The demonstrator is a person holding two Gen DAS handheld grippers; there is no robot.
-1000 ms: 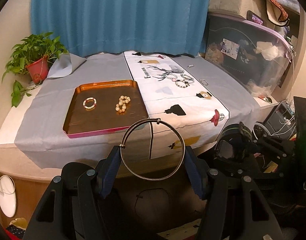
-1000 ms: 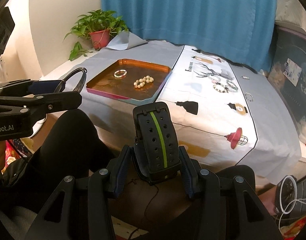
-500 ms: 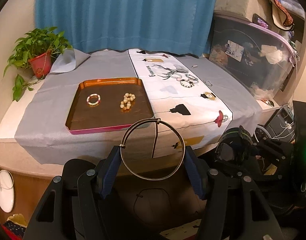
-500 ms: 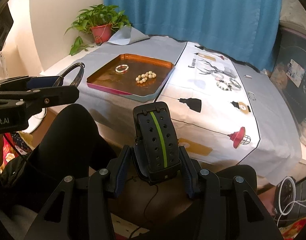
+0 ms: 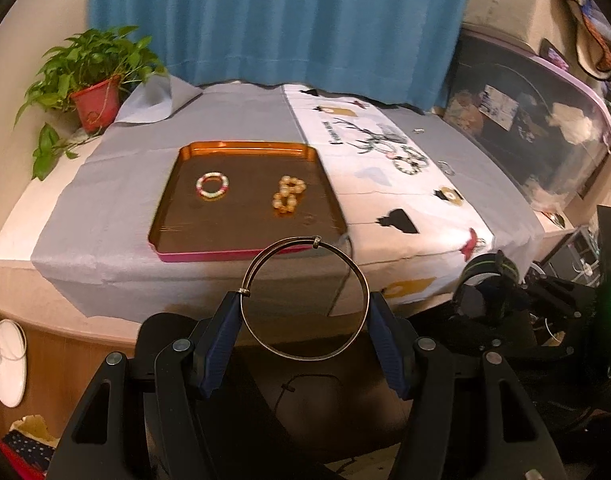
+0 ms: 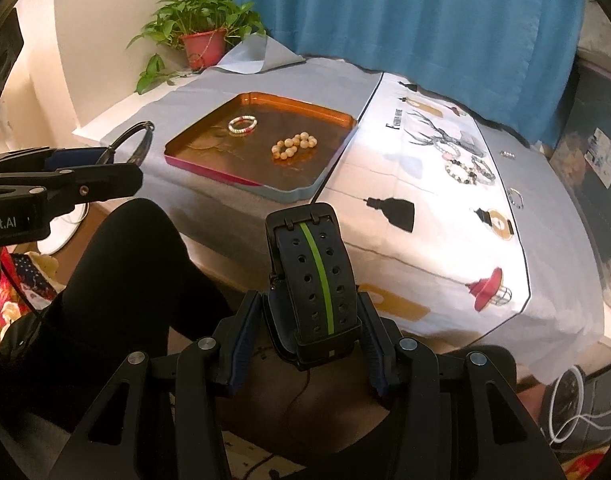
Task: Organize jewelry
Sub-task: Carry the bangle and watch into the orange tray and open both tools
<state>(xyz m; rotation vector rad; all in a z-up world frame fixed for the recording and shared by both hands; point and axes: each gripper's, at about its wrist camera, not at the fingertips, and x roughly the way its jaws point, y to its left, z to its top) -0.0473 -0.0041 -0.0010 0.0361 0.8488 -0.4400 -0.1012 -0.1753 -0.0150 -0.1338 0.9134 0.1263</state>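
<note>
watch strap hiding its own face, far bracelets blurred

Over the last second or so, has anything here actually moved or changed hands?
Both hand-held tools have drifted closer to the table, so the orange tray looks larger and nearer in both views. Nothing was picked up or let go: the left gripper still clamps the thin metal bangle between its jaws, and the right gripper still clamps the black watch strap. The two bead bracelets in the tray lie as before.
</note>
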